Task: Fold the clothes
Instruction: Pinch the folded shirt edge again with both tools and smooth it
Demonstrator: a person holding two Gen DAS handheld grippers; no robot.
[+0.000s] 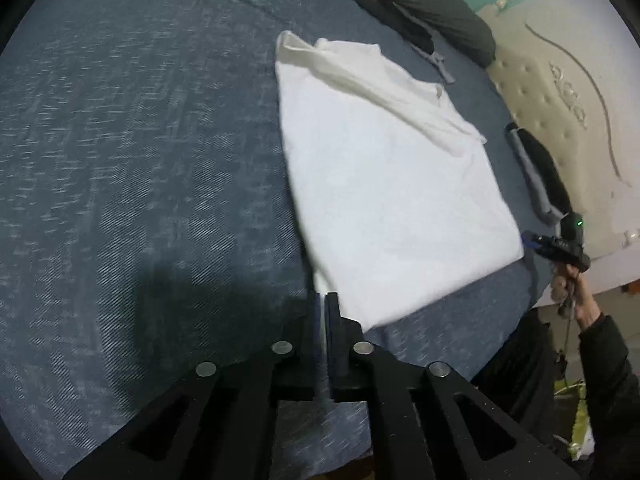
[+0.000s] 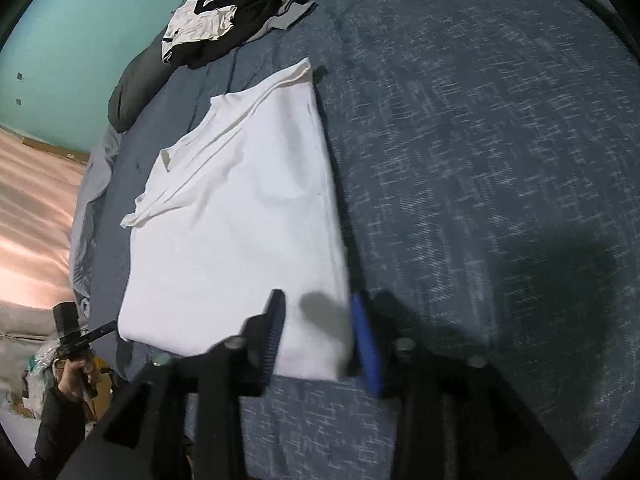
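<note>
Blue speckled bedding covers the bed (image 1: 140, 160), which fills most of both views. On it lies a white shirt (image 1: 384, 184), folded into a long panel, with one sleeve laid slantwise across its upper part.

In the left wrist view the shirt sits right of centre, and the left gripper (image 1: 323, 300) at the bottom centre has its fingers pressed narrow together with nothing between them; its tips are just beside the shirt's near corner, though whether they touch the cloth I cannot tell. At the right edge of that frame the right gripper (image 1: 560, 244) shows small in a bare hand (image 1: 568, 288), close to the shirt's lower right corner.

In the right wrist view the right gripper (image 2: 320, 300) is spread wide at the bottom centre. Its dark finger is over the shirt's near edge, and the blue finger (image 2: 366, 340) is at the shirt's right border, so the near right corner of the shirt (image 2: 240, 208) lies between them. The picture is blurred here.

A teal wall (image 2: 80, 32) rises at the upper left of that view. Near it a heap of black and white clothes (image 2: 216, 24) rests on a dark bolster (image 2: 132, 96). A cream tufted headboard (image 1: 560, 92) shows at the right of the left wrist view.

The shirt looks smooth and plain, with soft creases along the sleeve.
</note>
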